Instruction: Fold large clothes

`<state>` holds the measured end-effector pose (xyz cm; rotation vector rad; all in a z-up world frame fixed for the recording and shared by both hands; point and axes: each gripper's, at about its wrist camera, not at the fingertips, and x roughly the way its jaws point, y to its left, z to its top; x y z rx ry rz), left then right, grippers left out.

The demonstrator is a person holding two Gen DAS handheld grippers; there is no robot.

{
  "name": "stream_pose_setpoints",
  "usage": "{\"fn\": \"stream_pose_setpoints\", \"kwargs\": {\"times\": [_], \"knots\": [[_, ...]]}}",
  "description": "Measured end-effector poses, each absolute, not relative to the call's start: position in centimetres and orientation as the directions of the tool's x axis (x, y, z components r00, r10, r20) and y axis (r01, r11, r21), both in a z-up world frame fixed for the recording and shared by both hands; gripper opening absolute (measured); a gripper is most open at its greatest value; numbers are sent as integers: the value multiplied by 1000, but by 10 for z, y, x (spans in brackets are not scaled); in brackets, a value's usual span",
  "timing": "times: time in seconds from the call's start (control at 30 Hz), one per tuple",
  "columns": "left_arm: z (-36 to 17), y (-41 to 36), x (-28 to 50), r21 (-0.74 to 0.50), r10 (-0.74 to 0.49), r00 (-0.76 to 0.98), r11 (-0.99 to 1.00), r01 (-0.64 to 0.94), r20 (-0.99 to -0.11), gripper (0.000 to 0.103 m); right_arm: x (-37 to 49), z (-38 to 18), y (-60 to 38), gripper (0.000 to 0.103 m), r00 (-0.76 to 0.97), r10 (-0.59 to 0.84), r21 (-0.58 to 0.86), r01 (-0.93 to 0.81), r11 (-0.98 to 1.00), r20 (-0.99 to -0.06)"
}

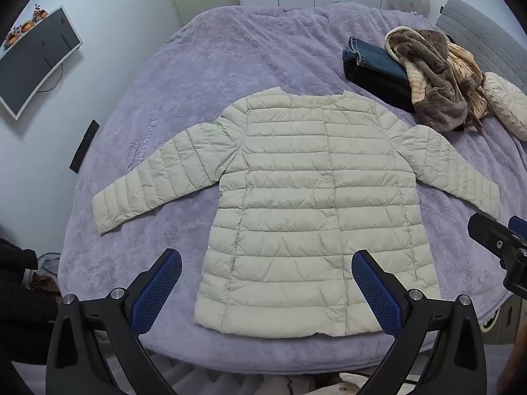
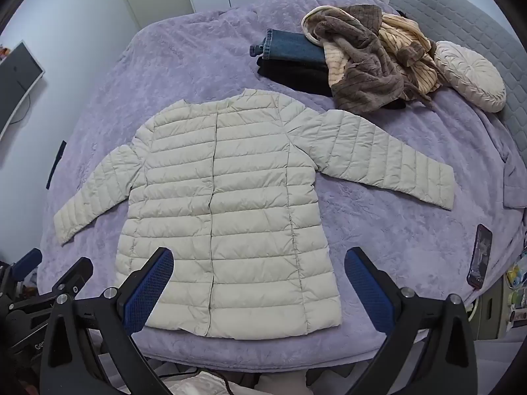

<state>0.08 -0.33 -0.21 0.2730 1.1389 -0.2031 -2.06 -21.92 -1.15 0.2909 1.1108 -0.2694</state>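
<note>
A cream quilted puffer jacket (image 1: 306, 197) lies flat and buttoned on the purple bed cover (image 1: 230, 59), both sleeves spread out to the sides. It also shows in the right wrist view (image 2: 230, 204). My left gripper (image 1: 266, 283) is open and empty, held above the jacket's hem. My right gripper (image 2: 258, 279) is open and empty, also above the hem, over the jacket's right half. The right gripper shows at the right edge of the left wrist view (image 1: 500, 247). The left gripper shows at the lower left of the right wrist view (image 2: 49, 283).
Folded jeans on dark folded clothes (image 2: 290, 56) and a heap of brown and striped fleece (image 2: 369, 62) lie at the bed's far right. A round cream cushion (image 2: 471, 75) rests by the grey headboard (image 2: 461, 13). A phone (image 2: 479, 256) lies near the bed's right edge. A monitor (image 1: 33, 62) hangs on the left wall.
</note>
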Motion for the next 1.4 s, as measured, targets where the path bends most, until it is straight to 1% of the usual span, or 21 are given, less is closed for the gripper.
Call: {"fn": "stream_pose_setpoints", "kwargs": {"times": [0.07,0.1,0.13,0.27,0.7,1.4], "knots": [[1,-7,11,97,-31,387,947,306,-921,103,-20,-11,-216,103,425,-61,99,344,934,-903],[3,-8,9,100,-33,406,948,303,-913,103,-20,-11,-214,103,422,-60,96,339,936,-905],[4,-4,6,93,-43,426,952,293,-904,103,-18,-10,-223,103,413,-21,130,336,933,-911],[2,-4,9,95,-38,423,953,288,-905,103,-13,-12,-227,103,392,-16,124,330,936,-920],[-2,8,19,55,-55,405,965,257,-913,103,-2,-14,-215,103,381,-24,115,339,934,-924],[-4,13,25,61,-43,396,967,247,-917,103,1,-19,-210,103,375,-21,116,339,934,-927]]}}
